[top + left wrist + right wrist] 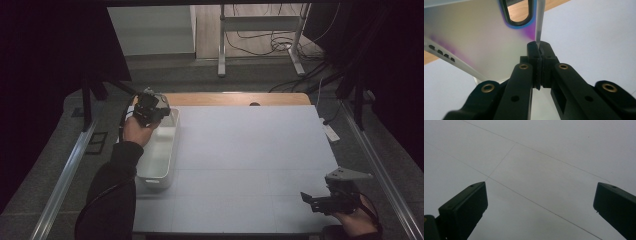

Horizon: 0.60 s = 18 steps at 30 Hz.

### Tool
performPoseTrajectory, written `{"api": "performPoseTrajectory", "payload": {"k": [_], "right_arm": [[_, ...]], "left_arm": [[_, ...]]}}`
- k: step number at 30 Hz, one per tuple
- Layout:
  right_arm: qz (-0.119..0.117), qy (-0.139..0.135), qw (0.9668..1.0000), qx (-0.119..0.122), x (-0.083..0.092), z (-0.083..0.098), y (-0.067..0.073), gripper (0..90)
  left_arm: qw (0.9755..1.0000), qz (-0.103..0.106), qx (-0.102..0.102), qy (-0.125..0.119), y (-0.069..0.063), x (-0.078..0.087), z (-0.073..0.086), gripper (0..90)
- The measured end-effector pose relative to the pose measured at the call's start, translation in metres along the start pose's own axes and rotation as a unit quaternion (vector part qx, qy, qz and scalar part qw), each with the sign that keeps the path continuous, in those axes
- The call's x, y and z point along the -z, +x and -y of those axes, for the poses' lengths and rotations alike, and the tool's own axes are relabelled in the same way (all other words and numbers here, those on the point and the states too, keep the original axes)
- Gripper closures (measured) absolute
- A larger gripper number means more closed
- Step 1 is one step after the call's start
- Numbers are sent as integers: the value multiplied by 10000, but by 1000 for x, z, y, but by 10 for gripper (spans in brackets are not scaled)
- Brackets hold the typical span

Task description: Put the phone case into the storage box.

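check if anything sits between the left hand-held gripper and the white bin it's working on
Nothing visible does. The left hand-held gripper is already shut on the thin wall of the white bin, near its handle cutout.

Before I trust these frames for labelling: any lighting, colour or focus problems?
High view: dark surroundings, only the table lit. Left gripper view: purple-blue fringing on the white bin wall, close parts soft. Right gripper view: dim, grey, jaws slightly blurred.

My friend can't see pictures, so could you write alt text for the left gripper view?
Two black jaws of the left gripper are clamped shut on the thin rim of a white plastic bin, beside its oval handle hole. The pale tabletop lies beyond.
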State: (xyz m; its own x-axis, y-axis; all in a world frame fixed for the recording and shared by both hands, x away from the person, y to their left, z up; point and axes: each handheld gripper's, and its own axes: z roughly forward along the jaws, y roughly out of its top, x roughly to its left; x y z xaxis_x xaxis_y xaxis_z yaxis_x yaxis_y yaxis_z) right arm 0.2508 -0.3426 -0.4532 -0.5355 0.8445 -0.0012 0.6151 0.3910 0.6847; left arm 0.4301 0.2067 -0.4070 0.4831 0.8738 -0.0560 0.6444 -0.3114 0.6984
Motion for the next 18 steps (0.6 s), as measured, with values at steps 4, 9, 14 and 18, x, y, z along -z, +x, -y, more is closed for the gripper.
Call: {"api": "performPoseTrajectory", "payload": {"k": [4,9,14,18], "right_arm": [[2,9,10000,8,0,0,0,0],[2,21,10000,25,0,0,0,0],[-2,19,10000,44,-1,0,1,0],[-2,37,10000,59,-1,0,1,0]], "left_arm": [[10000,19,37,21,0,-7,2,880],[10000,9,68,64,0,-12,3,880],[9999,-16,111,127,1,-19,5,880],[9997,-19,161,165,2,-23,6,880]]}}
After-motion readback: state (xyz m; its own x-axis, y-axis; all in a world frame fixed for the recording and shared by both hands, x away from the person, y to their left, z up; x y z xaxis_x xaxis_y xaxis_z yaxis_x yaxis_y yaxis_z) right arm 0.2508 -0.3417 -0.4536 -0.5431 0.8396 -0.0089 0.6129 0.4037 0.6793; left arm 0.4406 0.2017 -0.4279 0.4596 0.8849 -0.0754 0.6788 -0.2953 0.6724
